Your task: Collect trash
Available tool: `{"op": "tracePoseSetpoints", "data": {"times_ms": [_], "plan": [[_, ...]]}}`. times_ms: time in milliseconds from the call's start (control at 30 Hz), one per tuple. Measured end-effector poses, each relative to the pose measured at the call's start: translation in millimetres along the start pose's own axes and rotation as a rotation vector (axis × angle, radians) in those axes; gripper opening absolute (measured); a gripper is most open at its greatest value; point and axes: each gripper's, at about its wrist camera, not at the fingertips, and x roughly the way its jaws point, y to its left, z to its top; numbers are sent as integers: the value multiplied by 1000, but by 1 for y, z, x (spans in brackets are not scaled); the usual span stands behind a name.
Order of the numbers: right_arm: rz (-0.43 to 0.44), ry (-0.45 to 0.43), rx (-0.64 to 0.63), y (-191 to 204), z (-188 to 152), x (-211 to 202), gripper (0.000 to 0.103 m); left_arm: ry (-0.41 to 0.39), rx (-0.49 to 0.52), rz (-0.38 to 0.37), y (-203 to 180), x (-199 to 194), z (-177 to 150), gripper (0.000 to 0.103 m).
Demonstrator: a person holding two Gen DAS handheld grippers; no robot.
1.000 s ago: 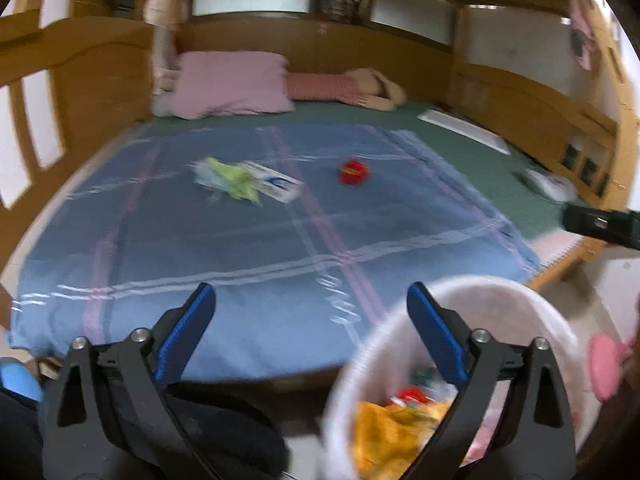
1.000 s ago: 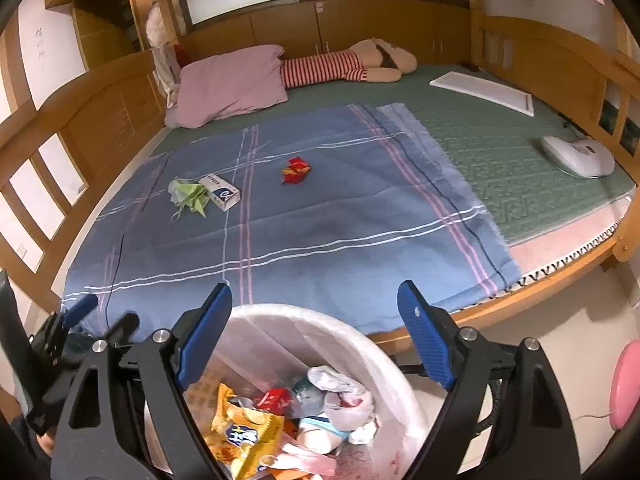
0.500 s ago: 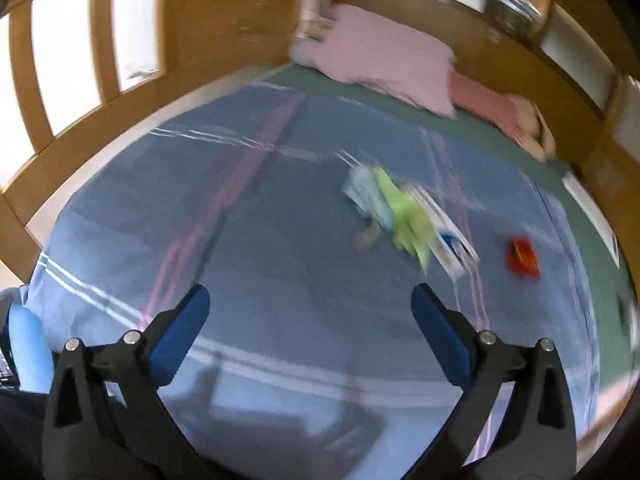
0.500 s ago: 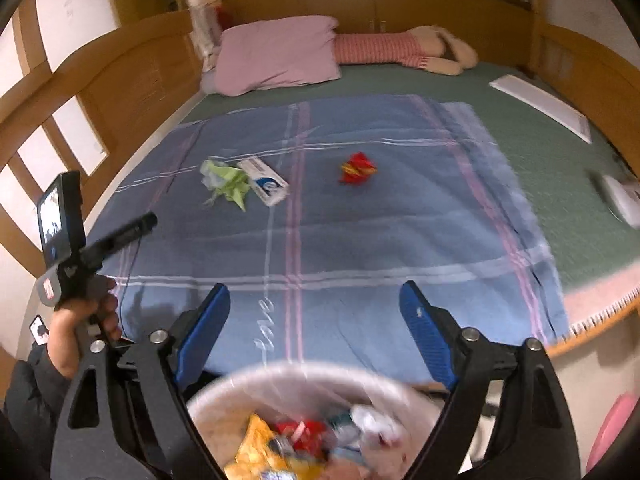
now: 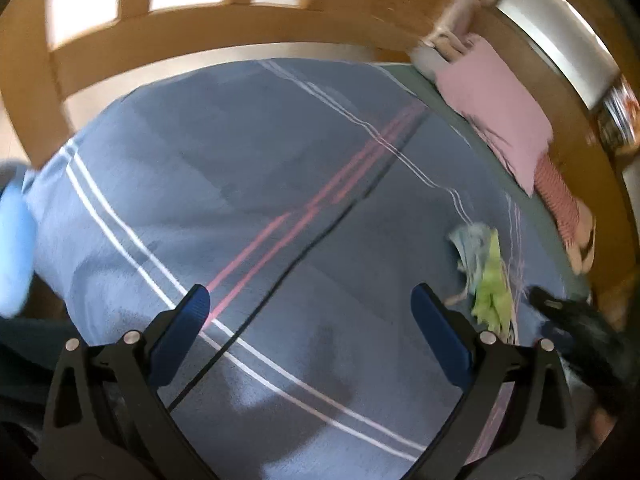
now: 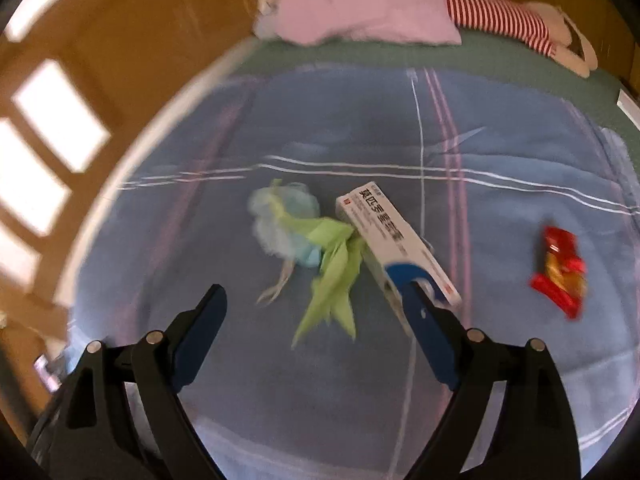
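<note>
Your right claw gapes empty over green paper; the white box and red wrapper flank it on the blue blanket. Your left claw is wide open too.

On the blanket I am seeing: a paper scrap lying against a box on its right; what may be a net pouf lying left of the scrap, touching it; a wrapper lying well right; a pillow lying behind.
</note>
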Motion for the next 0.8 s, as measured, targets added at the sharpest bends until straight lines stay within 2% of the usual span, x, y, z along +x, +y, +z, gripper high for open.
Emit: {"op": "tracePoseSetpoints", "data": {"times_ms": [67,100,133,167,267,300,400,433,467,500,533,567,633,667,733,800], "plan": [[-30,59,19,2,7,31,76,8,-17,7,2,2,0,100],[-37,86,30,1,7,43,62,12,-25,6,2,2,0,100],[-31,105,36,1,6,48,40,17,-33,0,2,3,0,100],[-16,121,44,-1,3,52,30,19,-32,-3,1,3,0,100],[63,135,33,-2,-15,40,26,16,-19,-10,-2,3,1,100],[82,149,27,-2,-20,35,26,10,-24,-16,-2,1,1,100],[226,239,28,-2,-47,18,27,6,-53,-25,1,0,1,100],[274,275,4,0,-55,12,30,22,-61,-31,1,2,0,100],[291,289,-21,2,-59,8,36,35,-61,-34,1,3,-2,100],[292,276,-53,4,-60,0,55,54,-58,-39,0,6,-4,100],[272,209,-80,3,-55,-13,74,66,-54,-42,0,7,-6,100],[234,120,-85,-2,-46,-25,79,84,-45,-47,-2,10,-8,100],[128,13,-59,-15,-27,-31,82,115,-24,-58,-8,14,-12,100],[34,-24,-46,-22,-14,-26,82,134,-10,-67,-12,18,-14,100],[-69,-31,-28,-33,4,-6,82,165,14,-85,-18,24,-16,100],[-142,28,-7,-45,18,26,82,179,20,-105,-19,28,-17,100]]}}
